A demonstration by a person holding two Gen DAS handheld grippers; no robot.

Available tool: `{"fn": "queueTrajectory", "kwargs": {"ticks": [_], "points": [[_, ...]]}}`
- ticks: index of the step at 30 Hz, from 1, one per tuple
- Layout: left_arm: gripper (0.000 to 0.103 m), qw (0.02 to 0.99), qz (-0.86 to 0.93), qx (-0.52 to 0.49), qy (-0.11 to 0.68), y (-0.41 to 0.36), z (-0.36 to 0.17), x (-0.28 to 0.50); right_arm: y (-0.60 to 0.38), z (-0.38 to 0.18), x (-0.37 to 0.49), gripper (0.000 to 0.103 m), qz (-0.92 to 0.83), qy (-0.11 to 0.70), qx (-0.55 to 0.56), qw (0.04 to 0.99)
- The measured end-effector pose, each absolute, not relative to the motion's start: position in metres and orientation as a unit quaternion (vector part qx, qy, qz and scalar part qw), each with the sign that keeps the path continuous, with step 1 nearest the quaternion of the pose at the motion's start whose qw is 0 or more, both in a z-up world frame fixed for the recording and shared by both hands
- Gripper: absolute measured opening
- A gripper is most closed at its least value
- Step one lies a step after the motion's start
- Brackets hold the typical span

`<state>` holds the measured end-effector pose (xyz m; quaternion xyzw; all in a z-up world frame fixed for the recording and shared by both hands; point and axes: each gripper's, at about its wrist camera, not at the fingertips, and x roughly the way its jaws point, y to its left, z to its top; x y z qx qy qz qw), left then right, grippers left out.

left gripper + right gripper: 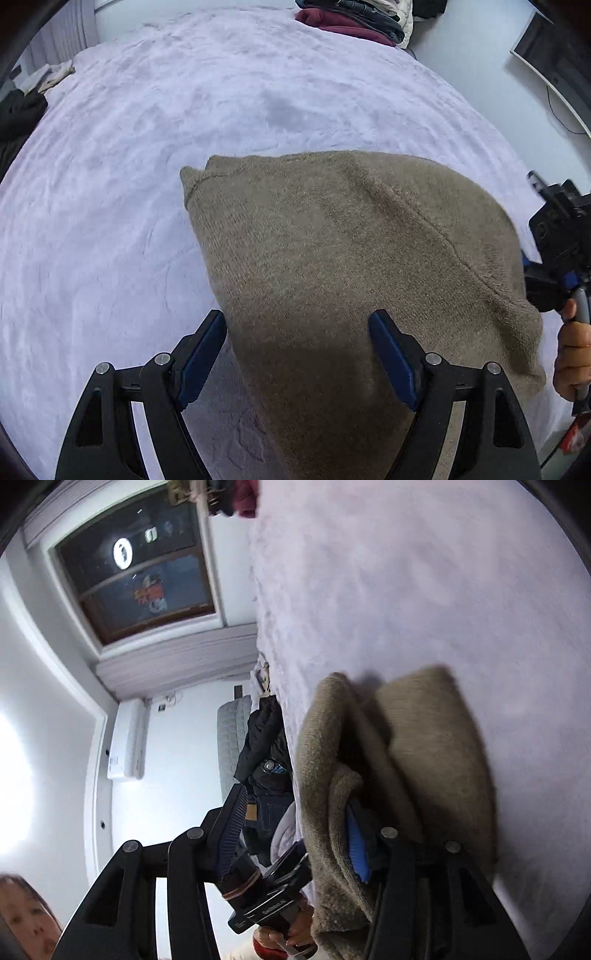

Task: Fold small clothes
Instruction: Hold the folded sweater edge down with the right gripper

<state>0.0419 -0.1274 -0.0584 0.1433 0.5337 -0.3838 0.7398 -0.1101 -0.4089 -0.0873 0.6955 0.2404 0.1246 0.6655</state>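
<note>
Lying on the lilac bedspread [110,184], the folded olive knit [332,258] is shown with open bedspread to its left and beyond it. The left gripper [297,325] is spread wide over the knit's near-left edge, nothing pinched. At far left a dark garment [18,118] borders the bed; a clothes pile [351,18] occupies the far edge. The right gripper [295,823] is seen spread, one pad [356,845] tucked into the knit's fold, the other clear of the cloth.
</note>
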Motion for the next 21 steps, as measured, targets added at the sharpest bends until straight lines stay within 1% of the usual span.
{"fn": "queueTrajectory", "kwargs": {"ticks": [2, 4, 7, 9, 11, 14, 16, 18, 21], "points": [[0.081, 0.737, -0.392, 0.15, 0.53, -0.123, -0.058, 0.031, -0.392, -0.05, -0.097, 0.055, 0.171, 0.27, 0.629, 0.709], [0.081, 0.732, -0.398, 0.162, 0.529, -0.126, -0.059, 0.033, -0.374, -0.03, -0.09, 0.055, 0.191, 0.306, 0.579, 0.731], [0.081, 0.727, -0.404, 0.169, 0.529, -0.125, -0.059, 0.032, -0.367, -0.029, -0.092, 0.055, 0.15, 0.353, 0.536, 0.752], [0.081, 0.723, -0.407, 0.17, 0.532, -0.127, -0.057, 0.035, -0.381, -0.046, -0.089, 0.055, 0.122, 0.351, 0.563, 0.738], [0.081, 0.722, -0.409, 0.176, 0.53, -0.128, -0.057, 0.035, -0.398, -0.069, -0.089, 0.055, 0.117, 0.319, 0.619, 0.708], [0.081, 0.721, -0.41, 0.179, 0.529, -0.126, -0.058, 0.033, -0.411, -0.106, -0.089, 0.055, 0.12, 0.265, 0.713, 0.638], [0.081, 0.72, -0.411, 0.181, 0.529, -0.129, -0.059, 0.035, -0.407, -0.087, -0.085, 0.055, 0.128, 0.245, 0.69, 0.669], [0.081, 0.719, -0.414, 0.191, 0.525, -0.131, -0.059, 0.033, -0.39, -0.048, -0.081, 0.055, 0.154, 0.27, 0.613, 0.727], [0.081, 0.718, -0.418, 0.207, 0.516, -0.135, -0.058, 0.03, -0.362, -0.007, -0.083, 0.055, 0.173, 0.308, 0.516, 0.78]]}}
